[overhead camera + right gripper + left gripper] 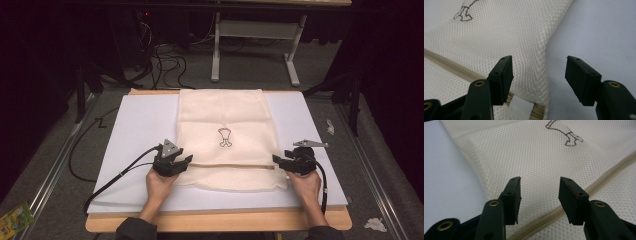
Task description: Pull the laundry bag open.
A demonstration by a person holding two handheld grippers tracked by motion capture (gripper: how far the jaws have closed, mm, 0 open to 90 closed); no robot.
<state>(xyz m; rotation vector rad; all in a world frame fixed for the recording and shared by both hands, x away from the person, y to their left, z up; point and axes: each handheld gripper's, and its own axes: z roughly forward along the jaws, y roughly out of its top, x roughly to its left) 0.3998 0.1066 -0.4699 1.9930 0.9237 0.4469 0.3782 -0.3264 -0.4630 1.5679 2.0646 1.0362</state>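
A cream mesh bag (pixel 222 120) lies flat on a white board (pixel 140 125), with a brown emblem (pixel 225 137) at its middle and a beige zipper (pixel 230 166) running across near its front edge. My left gripper (pixel 186 161) is at the bag's left edge. In the left gripper view its jaws (pixel 539 183) stand open above the mesh (pixel 524 152), just before the zipper (pixel 604 182). My right gripper (pixel 276 159) is at the bag's right edge. There too the gripper (pixel 539 65) is open, straddling the bag's side seam (pixel 546 50) above the zipper's end (pixel 536 111). Nothing is held.
The white board rests on a wooden table (pixel 215 220). The left gripper's cable (pixel 115 180) trails off the board's left front corner. On the floor are a white desk frame (pixel 250 45), cables (pixel 165 60), crumpled paper (pixel 375 224) and a yellow-green packet (pixel 15 217).
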